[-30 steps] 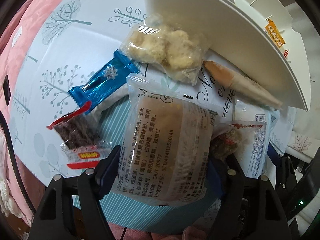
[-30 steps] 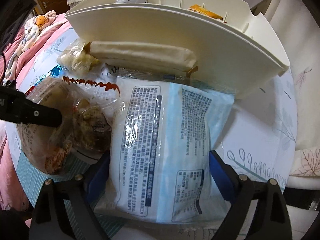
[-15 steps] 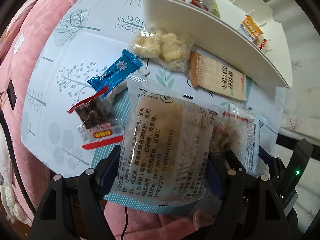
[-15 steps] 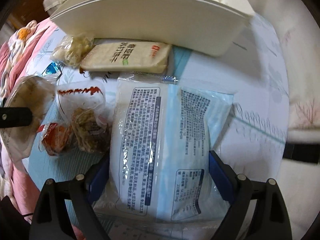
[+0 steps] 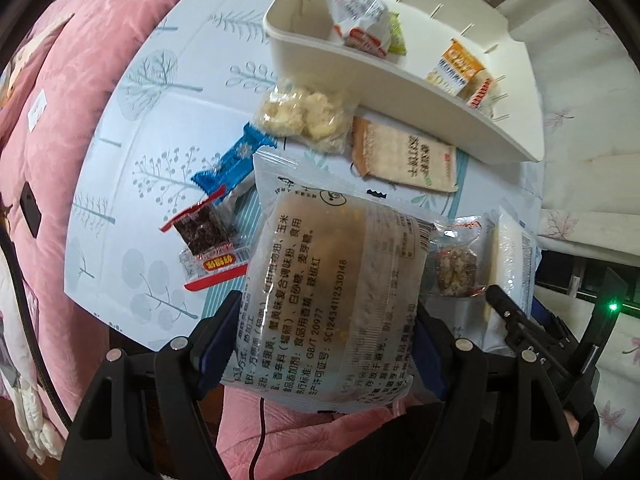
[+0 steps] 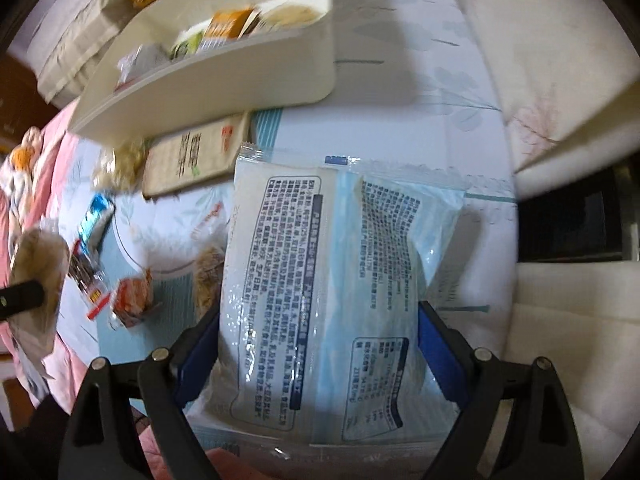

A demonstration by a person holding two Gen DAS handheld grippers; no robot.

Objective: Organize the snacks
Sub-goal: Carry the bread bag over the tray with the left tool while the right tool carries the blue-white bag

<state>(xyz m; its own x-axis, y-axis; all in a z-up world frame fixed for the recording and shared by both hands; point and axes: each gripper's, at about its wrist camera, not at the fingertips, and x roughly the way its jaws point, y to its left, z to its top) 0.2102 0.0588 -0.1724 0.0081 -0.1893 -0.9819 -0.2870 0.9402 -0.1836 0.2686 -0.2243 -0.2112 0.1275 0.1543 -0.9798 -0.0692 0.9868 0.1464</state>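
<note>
My left gripper (image 5: 320, 340) is shut on a clear bun packet with black print (image 5: 336, 280), held above the bed. My right gripper (image 6: 320, 344) is shut on a light blue and white snack packet (image 6: 332, 292), also lifted; it shows at the right edge of the left wrist view (image 5: 512, 264). A white snack tray (image 5: 384, 84) with several packets inside sits at the far side and also shows in the right wrist view (image 6: 224, 80). Loose snacks lie before it: a beige cracker pack (image 5: 404, 156), a clear bag of pale cookies (image 5: 304, 116), a blue bar (image 5: 232, 160), a dark red-edged snack (image 5: 208, 240).
The snacks lie on a white sheet with a tree print (image 5: 160, 92). A pink quilt (image 5: 48, 120) lies to the left. A small nut-cluster packet (image 5: 456, 264) lies between the two held packets. White bedding (image 6: 560, 80) rises at the right.
Both grippers have lifted and pulled back with their packets. The tray now looks smaller and farther off and its inside shows. The right wrist view has swung rightward.
</note>
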